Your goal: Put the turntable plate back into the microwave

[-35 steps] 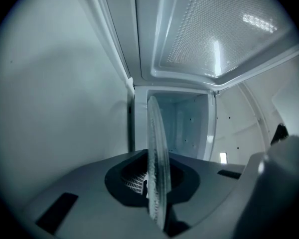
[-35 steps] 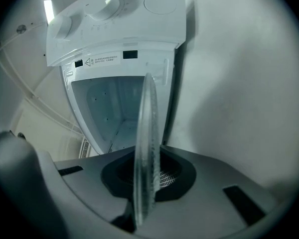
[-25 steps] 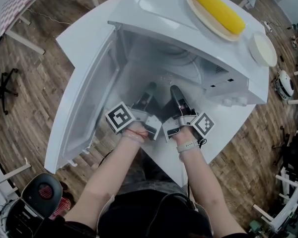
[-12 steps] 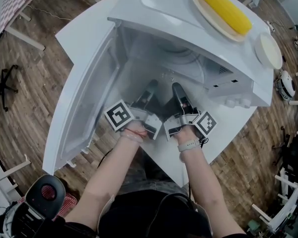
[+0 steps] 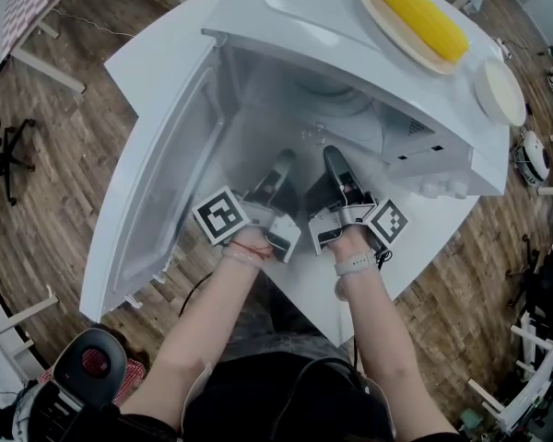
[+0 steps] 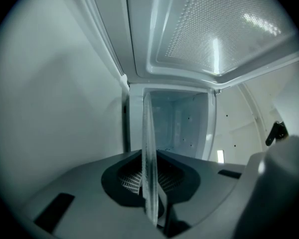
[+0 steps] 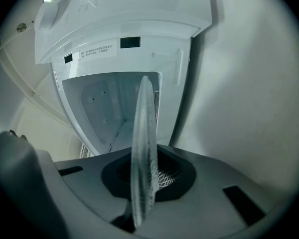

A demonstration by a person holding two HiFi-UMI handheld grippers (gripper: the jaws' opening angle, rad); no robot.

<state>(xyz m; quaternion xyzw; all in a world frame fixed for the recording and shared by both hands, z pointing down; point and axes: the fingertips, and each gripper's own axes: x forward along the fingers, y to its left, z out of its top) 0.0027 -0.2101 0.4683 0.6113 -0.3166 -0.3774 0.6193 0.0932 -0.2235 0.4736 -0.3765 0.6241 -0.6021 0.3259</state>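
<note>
Both left gripper [image 5: 278,166] and right gripper [image 5: 334,160] jaws pinch the turntable plate [image 7: 143,148] edgewise.

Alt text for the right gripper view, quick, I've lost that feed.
A clear glass turntable plate, seen edge-on, is clamped in the right gripper, with the open microwave cavity straight ahead.

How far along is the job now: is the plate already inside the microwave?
Done: the door stands open and the plate is lifted. In hand: the left tool and right tool each clamp its rim, holding it at the microwave opening. Left: set it on the cavity floor, release, pull both tools out.
</note>
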